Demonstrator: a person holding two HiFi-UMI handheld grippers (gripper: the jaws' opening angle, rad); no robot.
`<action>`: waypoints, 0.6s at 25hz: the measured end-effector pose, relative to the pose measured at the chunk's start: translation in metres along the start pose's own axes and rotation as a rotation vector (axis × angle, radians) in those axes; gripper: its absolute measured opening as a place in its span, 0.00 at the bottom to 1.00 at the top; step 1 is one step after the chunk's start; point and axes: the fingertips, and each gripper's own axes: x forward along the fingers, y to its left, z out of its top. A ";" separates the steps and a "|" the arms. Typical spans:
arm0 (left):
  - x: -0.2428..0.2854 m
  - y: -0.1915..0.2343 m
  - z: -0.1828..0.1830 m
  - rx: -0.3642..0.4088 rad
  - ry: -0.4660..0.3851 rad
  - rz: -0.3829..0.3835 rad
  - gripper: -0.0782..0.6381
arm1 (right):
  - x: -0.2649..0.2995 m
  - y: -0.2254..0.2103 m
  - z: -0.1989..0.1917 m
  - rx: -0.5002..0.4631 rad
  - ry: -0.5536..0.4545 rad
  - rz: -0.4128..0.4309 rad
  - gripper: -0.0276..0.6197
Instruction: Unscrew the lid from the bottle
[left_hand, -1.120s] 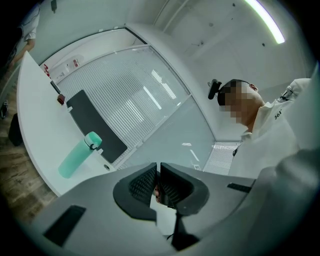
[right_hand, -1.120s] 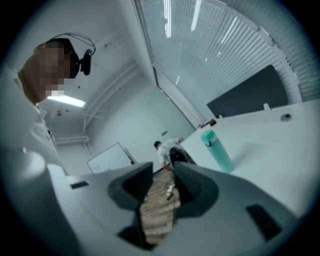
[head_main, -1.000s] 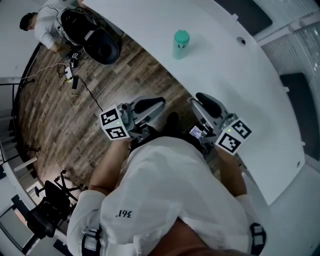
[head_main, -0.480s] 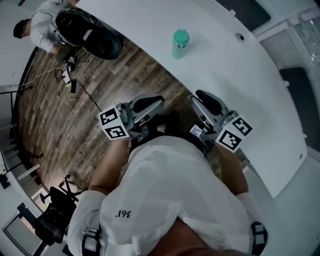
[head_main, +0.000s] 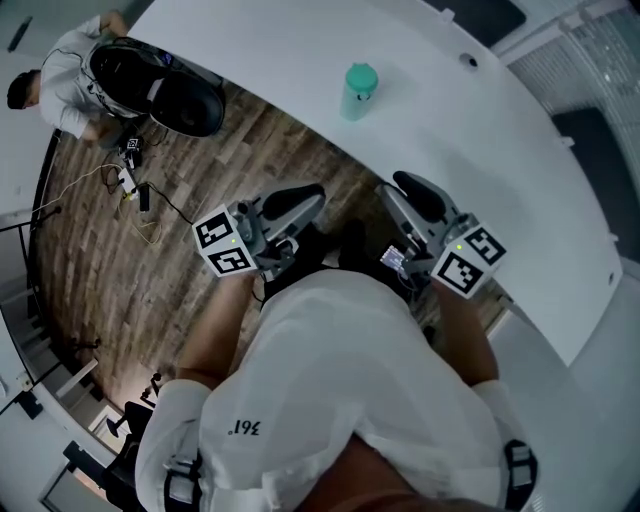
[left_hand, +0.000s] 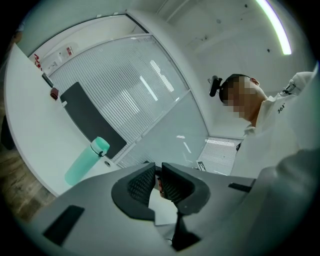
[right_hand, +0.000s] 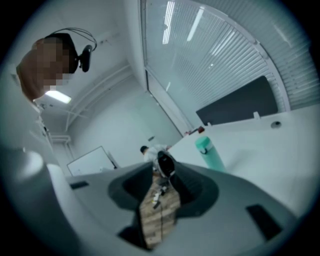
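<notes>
A teal bottle (head_main: 358, 90) with a teal screw lid stands upright near the near edge of the white table (head_main: 520, 190); it also shows in the left gripper view (left_hand: 86, 161) and the right gripper view (right_hand: 209, 152). Both grippers hang over the wooden floor, well short of the bottle. My left gripper (head_main: 305, 197) has its jaws almost together, a thin slit between the pads (left_hand: 142, 182), and holds nothing. My right gripper (head_main: 408, 188) stands partly open, and only floor shows in the gap (right_hand: 161, 172).
A person (head_main: 55, 70) crouches on the wooden floor (head_main: 130, 270) at the far left beside a black chair (head_main: 160, 85). Cables (head_main: 135, 185) lie on the floor there. The table's curved edge runs between me and the bottle. A dark panel (left_hand: 87, 117) lies farther back on the table.
Both grippers have drifted a little forward and down while still apart from the bottle. The bottle has stayed in place on the table.
</notes>
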 end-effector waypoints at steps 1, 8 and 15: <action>0.000 0.002 0.002 0.000 0.005 -0.005 0.17 | 0.002 0.000 0.000 -0.001 -0.001 -0.008 0.24; -0.008 0.012 0.009 -0.009 0.039 -0.044 0.18 | 0.011 -0.002 -0.002 0.001 -0.029 -0.090 0.24; -0.012 0.016 0.020 0.016 0.081 -0.078 0.20 | 0.014 0.005 0.002 -0.012 -0.067 -0.174 0.24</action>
